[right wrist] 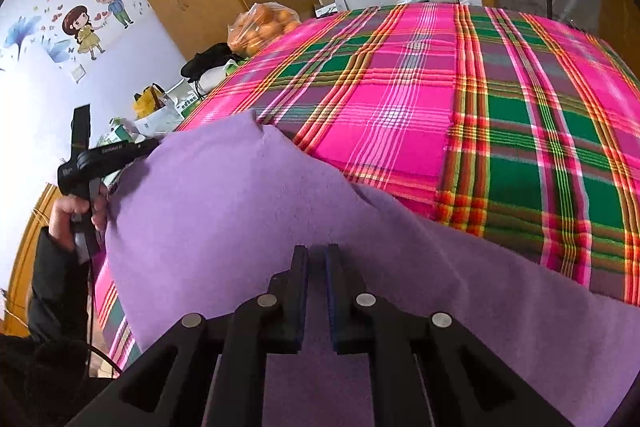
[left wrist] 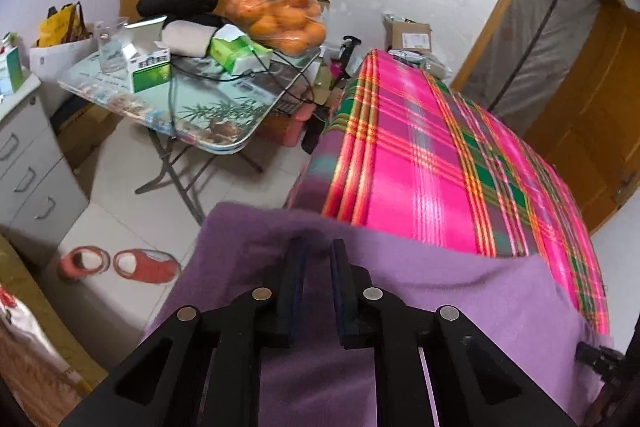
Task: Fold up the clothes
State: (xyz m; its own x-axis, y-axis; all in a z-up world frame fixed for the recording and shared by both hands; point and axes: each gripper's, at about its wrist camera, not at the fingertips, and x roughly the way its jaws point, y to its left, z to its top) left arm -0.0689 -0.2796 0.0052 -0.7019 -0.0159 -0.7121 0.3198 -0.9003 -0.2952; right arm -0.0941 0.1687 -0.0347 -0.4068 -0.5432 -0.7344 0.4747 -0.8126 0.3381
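The left gripper pinches the soft purple fleece garment, fingers nearly together on its raised edge. The right gripper clamps another fold of it, filling the lower frame over the pink-and-green plaid bedcover.
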